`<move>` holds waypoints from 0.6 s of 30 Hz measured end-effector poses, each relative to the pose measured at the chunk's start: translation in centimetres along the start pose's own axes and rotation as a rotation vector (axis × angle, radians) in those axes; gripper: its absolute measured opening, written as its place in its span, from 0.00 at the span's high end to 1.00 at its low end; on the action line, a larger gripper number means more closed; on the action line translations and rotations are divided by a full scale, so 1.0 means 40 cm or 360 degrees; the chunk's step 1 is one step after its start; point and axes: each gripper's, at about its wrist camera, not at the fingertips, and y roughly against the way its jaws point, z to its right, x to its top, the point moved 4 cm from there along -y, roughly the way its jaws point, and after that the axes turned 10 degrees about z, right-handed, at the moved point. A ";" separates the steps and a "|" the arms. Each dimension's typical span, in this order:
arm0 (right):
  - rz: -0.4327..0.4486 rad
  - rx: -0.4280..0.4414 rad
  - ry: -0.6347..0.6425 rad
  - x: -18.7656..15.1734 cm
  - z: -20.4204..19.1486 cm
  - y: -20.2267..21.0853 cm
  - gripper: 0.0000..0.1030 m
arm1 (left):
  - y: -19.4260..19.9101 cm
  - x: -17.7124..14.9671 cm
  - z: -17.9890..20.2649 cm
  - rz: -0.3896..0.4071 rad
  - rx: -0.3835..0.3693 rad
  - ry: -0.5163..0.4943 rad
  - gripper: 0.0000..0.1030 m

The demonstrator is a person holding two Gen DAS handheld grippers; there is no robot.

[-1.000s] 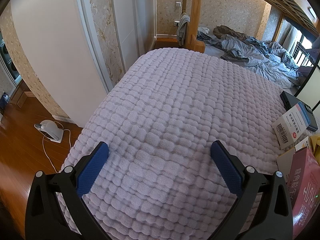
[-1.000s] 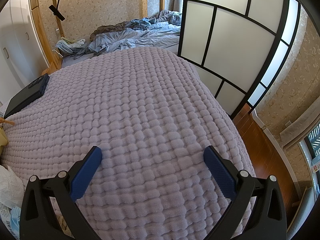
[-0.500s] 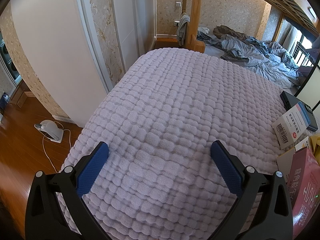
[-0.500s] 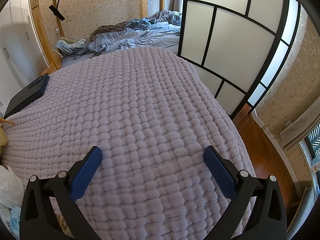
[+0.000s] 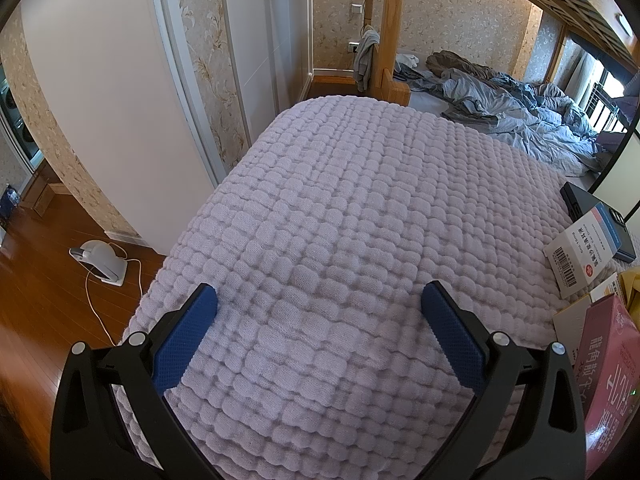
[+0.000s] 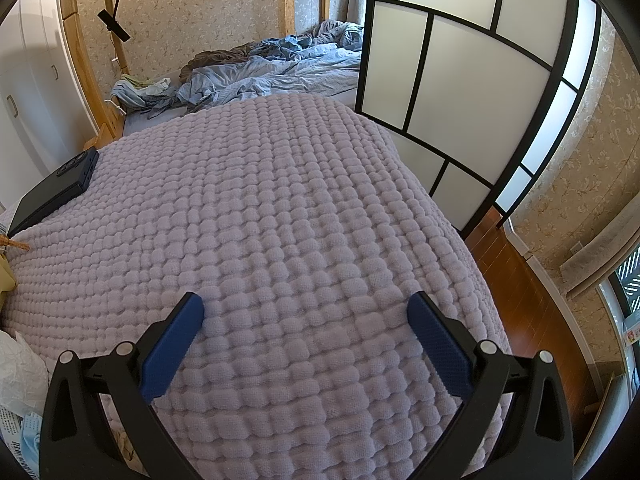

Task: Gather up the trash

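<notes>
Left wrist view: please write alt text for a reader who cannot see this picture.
The open left gripper hovers, holding nothing, over a lilac quilted blanket covering a bed. At the right edge lie a pink carton, a white barcoded box and a dark flat case; a small white appliance sits on the wooden floor at left.

The right gripper (image 6: 304, 312) hovers over a lavender quilted bedspread (image 6: 280, 208), its blue-padded fingers (image 6: 172, 344) spread wide with nothing between them. A dark flat case (image 6: 52, 196) lies at the bedspread's left edge (crumpled white plastic (image 6: 18, 368) sits nearer, lower left).
</notes>
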 end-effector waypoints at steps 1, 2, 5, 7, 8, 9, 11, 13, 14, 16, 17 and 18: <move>0.0000 0.0000 0.0000 0.000 0.000 0.000 0.03 | 0.000 0.000 0.000 0.0000 0.0000 0.0000 0.01; 0.0000 0.0000 0.0000 0.000 0.000 0.000 0.03 | 0.000 0.000 0.000 0.0000 0.0000 0.0000 0.01; 0.0000 -0.0001 0.0001 0.000 0.000 0.000 0.03 | 0.000 0.000 0.000 0.0000 0.0000 -0.0001 0.01; 0.0000 0.0000 0.0000 0.000 0.000 0.000 0.03 | 0.000 0.000 0.000 0.0000 0.0000 0.0000 0.01; 0.0000 -0.0001 0.0001 0.000 0.000 0.000 0.03 | 0.000 0.000 0.000 0.0000 0.0000 -0.0001 0.01; 0.0000 -0.0001 0.0001 0.000 0.000 0.000 0.03 | 0.000 0.000 0.000 0.0000 0.0001 -0.0001 0.01; 0.0000 -0.0001 0.0001 0.000 0.000 0.000 0.03 | 0.000 0.000 0.000 0.0000 0.0000 -0.0001 0.01; 0.0000 0.0000 0.0001 0.000 0.000 0.000 0.03 | 0.000 0.000 0.000 0.0000 0.0000 -0.0001 0.01; 0.0000 0.0000 0.0001 0.000 0.000 0.000 0.03 | 0.000 0.000 0.000 0.0000 0.0000 -0.0001 0.01; 0.0000 0.0000 0.0002 0.001 0.000 -0.001 0.03 | 0.000 0.000 0.000 0.0000 0.0000 0.0000 0.01; 0.0001 0.0002 0.0002 0.001 0.000 -0.001 0.03 | 0.000 0.000 0.000 0.0000 -0.0001 -0.0001 0.01; 0.0001 0.0006 0.0008 0.002 0.001 -0.001 0.03 | 0.000 0.000 0.000 0.0000 -0.0001 -0.0002 0.01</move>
